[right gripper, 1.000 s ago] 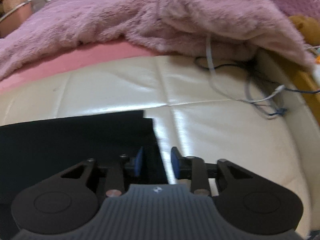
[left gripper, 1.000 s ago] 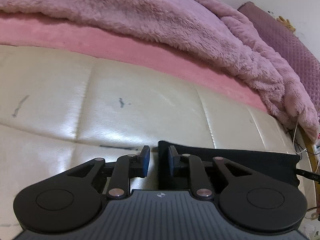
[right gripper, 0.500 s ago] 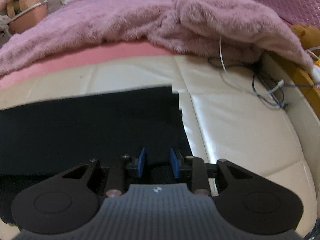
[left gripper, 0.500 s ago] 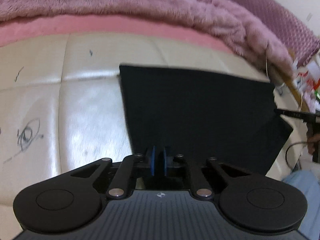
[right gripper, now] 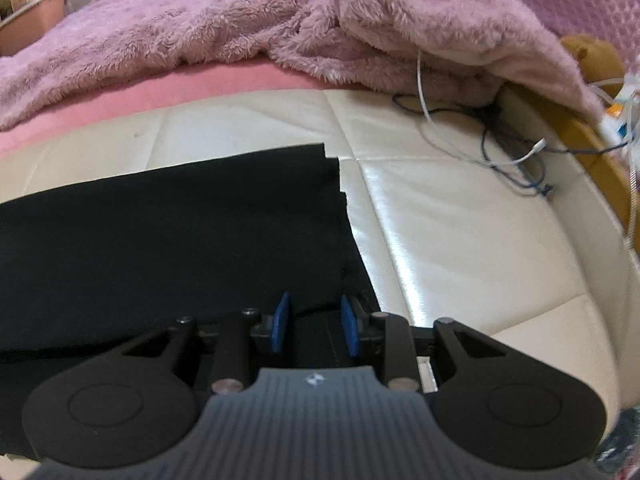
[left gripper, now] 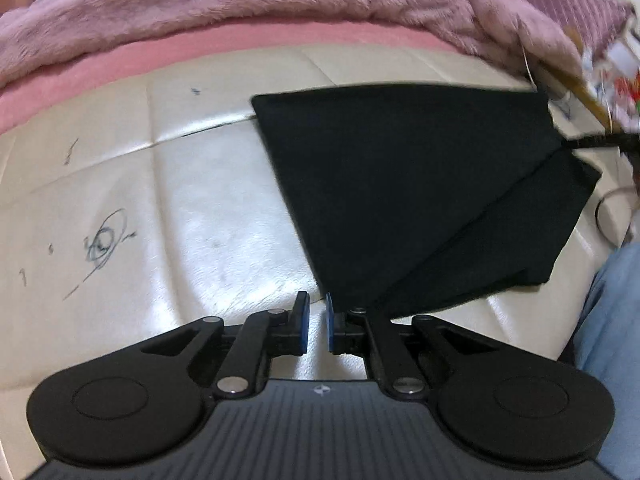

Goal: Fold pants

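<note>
The black pants (left gripper: 404, 184) lie folded on the cream leather surface (left gripper: 168, 208), with a diagonal fold line running to the near corner. My left gripper (left gripper: 316, 316) is open with a narrow gap, right at that near-left corner, with no cloth between the pads. In the right wrist view the pants (right gripper: 168, 232) spread left and ahead. My right gripper (right gripper: 314, 316) is open over their near right edge, with black cloth under and between the fingers.
A fluffy mauve blanket (right gripper: 240, 28) and pink sheet (left gripper: 120, 68) lie behind. Tangled white and blue cables (right gripper: 500, 148) lie at the far right. Pen scribbles (left gripper: 104, 236) mark the leather. A light blue clothed leg (left gripper: 612, 320) is at the right.
My left gripper was shut on the pants half a second ago and has opened and moved off to their near-left corner. My right gripper has stayed open and moved back over the near right edge.
</note>
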Demonstrator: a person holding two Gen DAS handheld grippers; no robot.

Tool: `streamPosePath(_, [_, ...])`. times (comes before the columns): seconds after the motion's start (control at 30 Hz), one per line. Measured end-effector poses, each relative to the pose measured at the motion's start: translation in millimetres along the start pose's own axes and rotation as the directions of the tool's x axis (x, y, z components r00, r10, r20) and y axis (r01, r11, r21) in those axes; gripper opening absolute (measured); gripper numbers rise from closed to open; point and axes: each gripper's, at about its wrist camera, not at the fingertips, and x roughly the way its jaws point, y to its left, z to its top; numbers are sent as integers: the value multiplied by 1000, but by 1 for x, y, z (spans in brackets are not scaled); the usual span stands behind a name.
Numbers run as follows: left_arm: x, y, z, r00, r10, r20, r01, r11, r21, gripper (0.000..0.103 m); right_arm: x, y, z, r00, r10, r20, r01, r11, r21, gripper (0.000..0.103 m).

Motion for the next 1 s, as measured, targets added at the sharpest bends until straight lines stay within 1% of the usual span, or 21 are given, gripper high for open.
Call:
streamPosePath(0.07, [-8, 10, 2, 998, -44, 38, 46, 996, -73, 11, -14, 9, -4, 999, 12, 29, -12, 1000, -7, 24])
streamPosePath(0.17, [-11, 27, 10, 991, -86, 98, 105, 973, -205, 39, -35, 25, -11, 997, 57, 50, -56, 998, -16, 24])
streamPosePath(0.2, [-9, 33, 12, 989, -93, 116, 119, 963, -244, 42, -42, 33, -14, 995, 84, 60, -83, 996, -23, 24])
streamPosePath(0.23, [-5, 41, 15, 985, -106, 133, 142, 945, -294, 45, -48, 40, -17, 992, 108, 66, -106, 994, -30, 24])
streamPosePath(0.27, [1, 47, 18, 982, -123, 140, 165, 926, -339, 45, -54, 47, -19, 989, 130, 70, -128, 991, -33, 24])
streamPosePath(0.3, [8, 55, 19, 978, -147, 147, 194, 901, -387, 45, -59, 54, -22, 985, 156, 72, -155, 987, -32, 25])
streamPosePath(0.33, [16, 63, 21, 970, -181, 161, 234, 865, -443, 45, -63, 60, -25, 981, 182, 72, -181, 983, -28, 25])
streamPosePath(0.37, [23, 68, 21, 965, -200, 170, 259, 838, -480, 45, -65, 66, -27, 976, 206, 68, -204, 979, -24, 25])
streamPosePath(0.4, [30, 73, 21, 961, -214, 176, 275, 814, -512, 45, -67, 71, -29, 971, 230, 62, -229, 973, -22, 25])
streamPosePath(0.43, [37, 74, 23, 959, -219, 178, 281, 797, -534, 45, -68, 78, -32, 967, 249, 56, -249, 968, -21, 25])
streamPosePath(0.57, [50, 75, 27, 955, -233, 183, 295, 789, -539, 45, -70, 102, -40, 956, 291, 38, -290, 956, -33, 25])
streamPosePath(0.63, [56, 76, 29, 951, -246, 189, 310, 783, -539, 45, -65, 110, -40, 956, 294, 21, -293, 955, -40, 25])
streamPosePath(0.73, [66, 78, 31, 940, -271, 206, 340, 770, -539, 45, -61, 119, -37, 955, 295, 7, -294, 954, -55, 25])
streamPosePath(0.83, [72, 77, 30, 929, -292, 228, 371, 752, -545, 41, -57, 125, -33, 950, 311, -6, -311, 949, -54, 25])
streamPosePath(0.87, [73, 76, 30, 927, -294, 231, 374, 747, -549, 33, -55, 128, -31, 952, 306, -14, -306, 950, -59, 25])
streamPosePath(0.93, [74, 76, 31, 935, -276, 221, 353, 755, -553, 14, -53, 135, -30, 954, 297, -34, -299, 951, -84, 25])
streamPosePath(0.97, [73, 77, 31, 933, -281, 227, 361, 748, -557, 11, -52, 139, -29, 955, 293, -43, -296, 949, -107, 25])
streamPosePath(1.0, [71, 78, 31, 934, -276, 226, 357, 747, -561, 10, -51, 145, -28, 956, 288, -55, -293, 946, -141, 25])
